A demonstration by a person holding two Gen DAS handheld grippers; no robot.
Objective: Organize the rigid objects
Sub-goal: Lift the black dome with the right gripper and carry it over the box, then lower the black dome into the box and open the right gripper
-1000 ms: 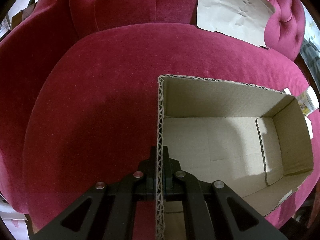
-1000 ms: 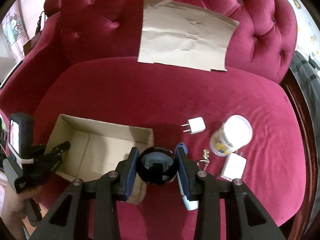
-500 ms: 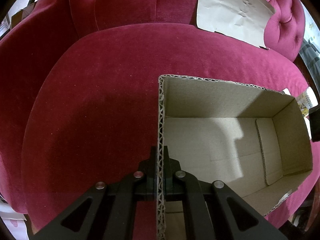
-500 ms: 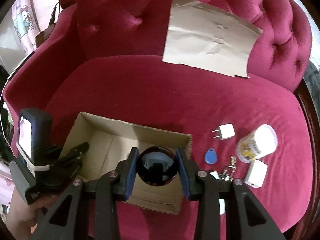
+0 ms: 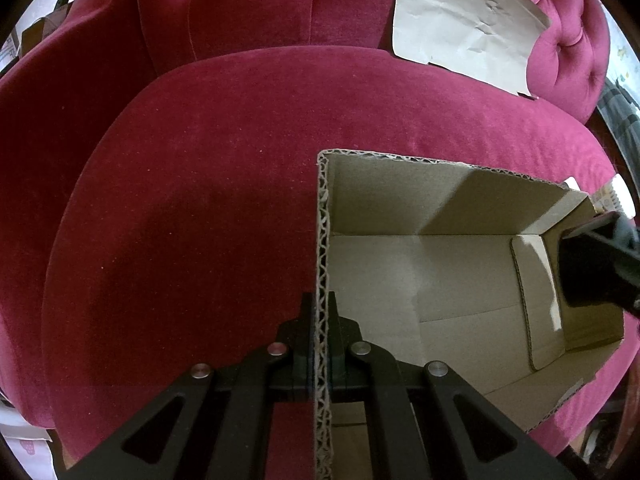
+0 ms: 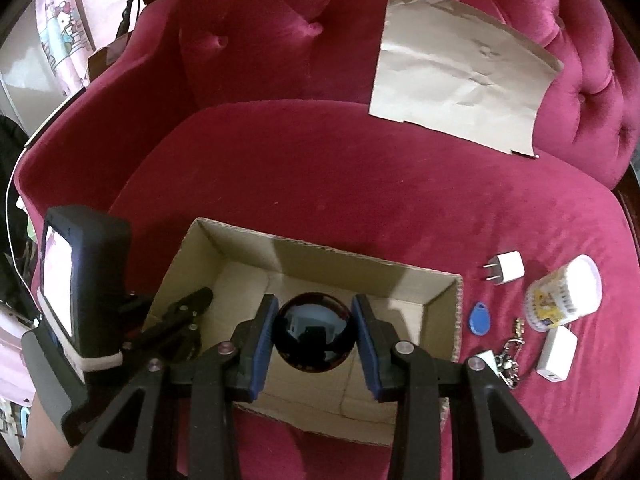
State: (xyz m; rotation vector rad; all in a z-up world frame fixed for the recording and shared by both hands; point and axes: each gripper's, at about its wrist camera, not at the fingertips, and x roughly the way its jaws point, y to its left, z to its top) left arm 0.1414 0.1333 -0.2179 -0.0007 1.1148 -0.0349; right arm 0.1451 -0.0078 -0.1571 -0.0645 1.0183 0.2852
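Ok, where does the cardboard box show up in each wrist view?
Left wrist: cardboard box fills lower right, its near wall clamped by the left gripper.
Right wrist: box lower centre, under the black ball held by the right gripper.
Shared landmark: paper sheet on the sofa back.

A deep crimson velvet sofa (image 6: 360, 184) with a button-tufted backrest fills both views. A creased sheet of brown paper (image 6: 460, 80) leans against the backrest. A pink cartoon-print curtain (image 6: 60, 40) hangs at far left.
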